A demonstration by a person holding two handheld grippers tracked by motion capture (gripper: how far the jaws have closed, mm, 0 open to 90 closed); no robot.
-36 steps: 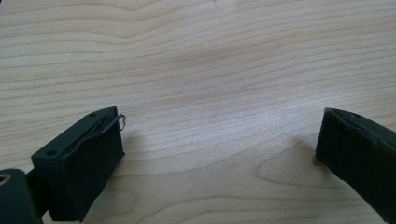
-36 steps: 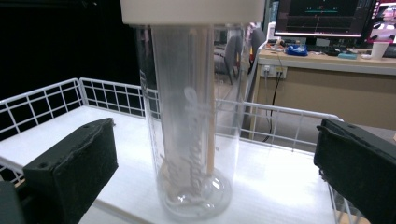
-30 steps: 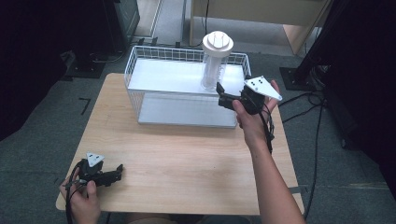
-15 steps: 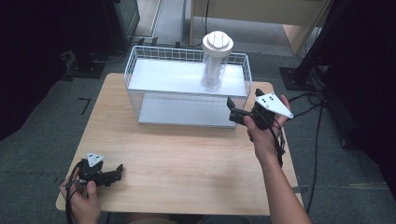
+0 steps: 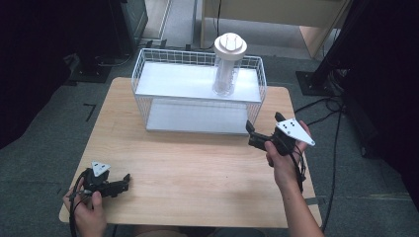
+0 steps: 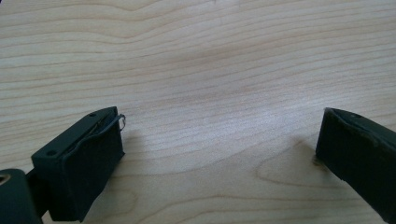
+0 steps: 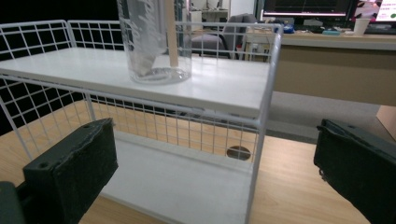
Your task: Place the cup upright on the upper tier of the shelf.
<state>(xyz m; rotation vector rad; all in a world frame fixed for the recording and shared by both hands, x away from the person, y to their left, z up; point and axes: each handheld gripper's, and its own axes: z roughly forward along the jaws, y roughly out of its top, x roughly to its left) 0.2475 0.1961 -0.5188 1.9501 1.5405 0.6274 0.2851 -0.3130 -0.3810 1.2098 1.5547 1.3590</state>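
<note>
Right black two-jaw gripper right of centre, jaws spread, gripping nothing. Left black gripper lower left, jaws wide over pale wooden table, empty too. Upper centre: clear plastic tumbler with white lid standing on white wire shelf rack. Placement looks done; nothing obviously left.

Beyond the right gripper, the clear plastic tumbler on the wire rack's shelf loses its top at the frame edge.
</note>
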